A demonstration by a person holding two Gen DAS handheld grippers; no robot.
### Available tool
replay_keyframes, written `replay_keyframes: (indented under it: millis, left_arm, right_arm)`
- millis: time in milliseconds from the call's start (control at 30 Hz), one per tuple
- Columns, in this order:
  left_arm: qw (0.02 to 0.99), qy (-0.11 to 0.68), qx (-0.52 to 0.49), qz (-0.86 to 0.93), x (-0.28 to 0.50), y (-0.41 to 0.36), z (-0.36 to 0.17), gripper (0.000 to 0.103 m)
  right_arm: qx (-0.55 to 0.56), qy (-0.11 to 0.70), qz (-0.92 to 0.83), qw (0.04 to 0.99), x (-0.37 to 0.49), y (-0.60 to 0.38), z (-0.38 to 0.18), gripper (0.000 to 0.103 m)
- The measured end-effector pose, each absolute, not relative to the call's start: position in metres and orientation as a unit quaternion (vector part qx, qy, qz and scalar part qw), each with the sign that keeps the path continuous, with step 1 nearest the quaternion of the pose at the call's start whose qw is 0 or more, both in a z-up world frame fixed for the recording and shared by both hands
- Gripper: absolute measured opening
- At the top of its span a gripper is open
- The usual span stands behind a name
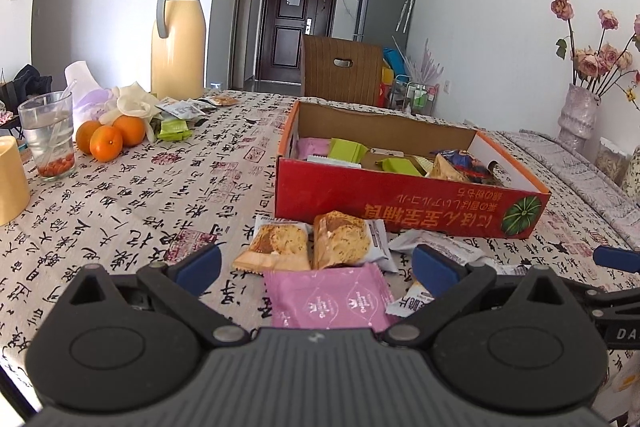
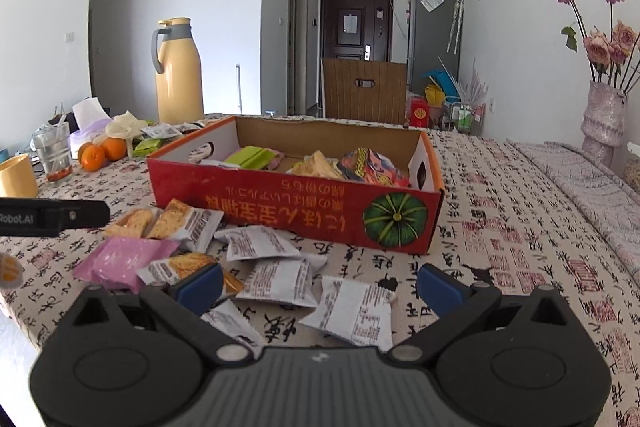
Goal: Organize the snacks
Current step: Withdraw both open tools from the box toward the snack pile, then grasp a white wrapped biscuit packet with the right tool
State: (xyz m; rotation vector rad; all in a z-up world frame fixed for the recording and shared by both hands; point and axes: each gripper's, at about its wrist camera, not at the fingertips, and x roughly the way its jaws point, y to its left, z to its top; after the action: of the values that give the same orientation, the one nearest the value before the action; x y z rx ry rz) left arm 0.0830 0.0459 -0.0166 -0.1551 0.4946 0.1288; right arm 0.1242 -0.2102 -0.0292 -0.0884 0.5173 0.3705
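Both grippers hover with fingers spread wide and empty over a desk (image 2: 500,211) covered in a calligraphy-print cloth. The left gripper (image 1: 316,267) frames a pink packet (image 1: 332,297) and two biscuit packets (image 1: 312,245); the right gripper (image 2: 320,285) sits above scattered white packets (image 2: 280,267). Just behind them stands a red cardboard box (image 2: 280,205) partly filled with snacks.

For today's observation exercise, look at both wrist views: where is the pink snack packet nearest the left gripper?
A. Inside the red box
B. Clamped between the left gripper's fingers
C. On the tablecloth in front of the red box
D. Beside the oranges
C: the pink snack packet lies flat on the tablecloth in front of the red box, with the open left gripper over it, not clamping it.
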Motion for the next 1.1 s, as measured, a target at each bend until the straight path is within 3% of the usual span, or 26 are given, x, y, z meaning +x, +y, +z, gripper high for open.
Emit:
replay_keyframes:
  millis: [500,800,1100]
  left_arm:
    - [0.961,0.251,-0.085,0.074,0.084,0.054,-0.02,0.103]
    - [0.961,0.253,-0.083,0.078,0.085,0.053,-0.02,0.103]
    - [0.96,0.256,-0.084,0.079,0.086,0.054,-0.021,0.103]
  right_arm:
    - [-0.011,0.284,0.142,0.948,0.145,-0.221,-0.045,0.103]
    - [0.019,0.314,0.121,0.941,0.173,-0.23,-0.057,0.091]
    - [0.001,0.33,0.112,0.937,0.18,-0.221,-0.07,0.089]
